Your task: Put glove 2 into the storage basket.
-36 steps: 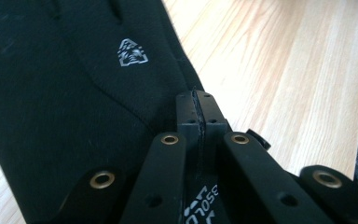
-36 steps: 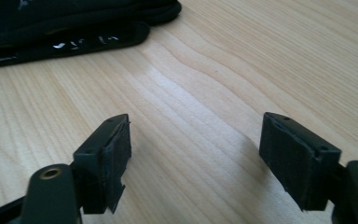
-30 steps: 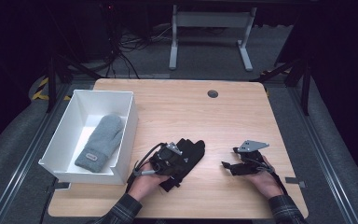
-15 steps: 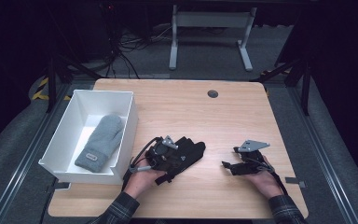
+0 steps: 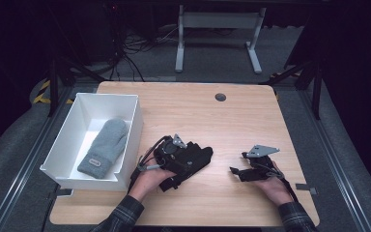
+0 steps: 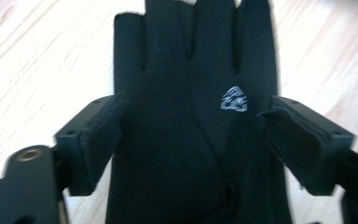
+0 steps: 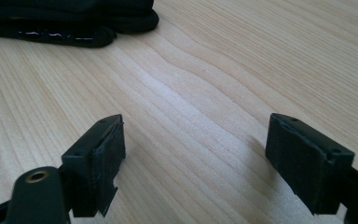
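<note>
My left gripper (image 6: 186, 140) has just been spreading its fingers (image 6: 91, 140) around the black glove (image 6: 191, 116), mid-counter near the front edge, ready to grab; right gripper (image 7: 193, 154) waits released.

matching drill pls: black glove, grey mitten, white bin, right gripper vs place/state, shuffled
Things:
1. black glove
2. grey mitten
3. white bin
4. right gripper

Places or states:
A. at the table's left edge, holding one item
B. jaws open over bare wood, nothing between them
C. flat on the table between the left gripper's jaws
D. lying inside the bin

Pairs: 1-C, 2-D, 3-A, 4-B
</note>
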{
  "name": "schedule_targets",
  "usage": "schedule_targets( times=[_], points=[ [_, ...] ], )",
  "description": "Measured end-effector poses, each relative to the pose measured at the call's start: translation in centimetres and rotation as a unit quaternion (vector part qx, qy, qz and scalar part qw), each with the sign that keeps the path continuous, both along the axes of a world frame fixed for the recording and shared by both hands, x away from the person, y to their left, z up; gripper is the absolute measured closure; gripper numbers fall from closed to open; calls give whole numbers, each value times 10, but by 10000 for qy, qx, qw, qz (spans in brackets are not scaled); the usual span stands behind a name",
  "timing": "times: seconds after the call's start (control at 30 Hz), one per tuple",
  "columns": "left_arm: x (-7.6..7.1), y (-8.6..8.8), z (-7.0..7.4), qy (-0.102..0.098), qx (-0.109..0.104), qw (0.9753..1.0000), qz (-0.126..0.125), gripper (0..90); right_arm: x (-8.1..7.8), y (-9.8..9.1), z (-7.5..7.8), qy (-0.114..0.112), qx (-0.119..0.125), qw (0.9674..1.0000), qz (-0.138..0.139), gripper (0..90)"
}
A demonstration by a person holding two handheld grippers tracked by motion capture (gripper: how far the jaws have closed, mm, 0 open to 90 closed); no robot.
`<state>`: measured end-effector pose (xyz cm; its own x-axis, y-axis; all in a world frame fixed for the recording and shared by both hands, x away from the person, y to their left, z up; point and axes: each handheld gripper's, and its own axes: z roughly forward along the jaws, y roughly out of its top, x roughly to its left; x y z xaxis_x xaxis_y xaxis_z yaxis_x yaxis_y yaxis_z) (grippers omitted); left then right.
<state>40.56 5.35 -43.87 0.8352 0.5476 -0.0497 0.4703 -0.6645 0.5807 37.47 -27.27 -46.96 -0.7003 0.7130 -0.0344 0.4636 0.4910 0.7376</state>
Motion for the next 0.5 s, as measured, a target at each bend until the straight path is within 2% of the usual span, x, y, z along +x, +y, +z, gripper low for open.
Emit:
schedule_targets(
  times=[0.17,0.5],
  points=[
    [1,-4,-9,23,235,9997,-44,158,0,0,0,-4,5,10000,8,207],
    [2,-2,-14,112,188,9997,-55,177,0,1,0,-10,6,10000,36,210]
  ],
)
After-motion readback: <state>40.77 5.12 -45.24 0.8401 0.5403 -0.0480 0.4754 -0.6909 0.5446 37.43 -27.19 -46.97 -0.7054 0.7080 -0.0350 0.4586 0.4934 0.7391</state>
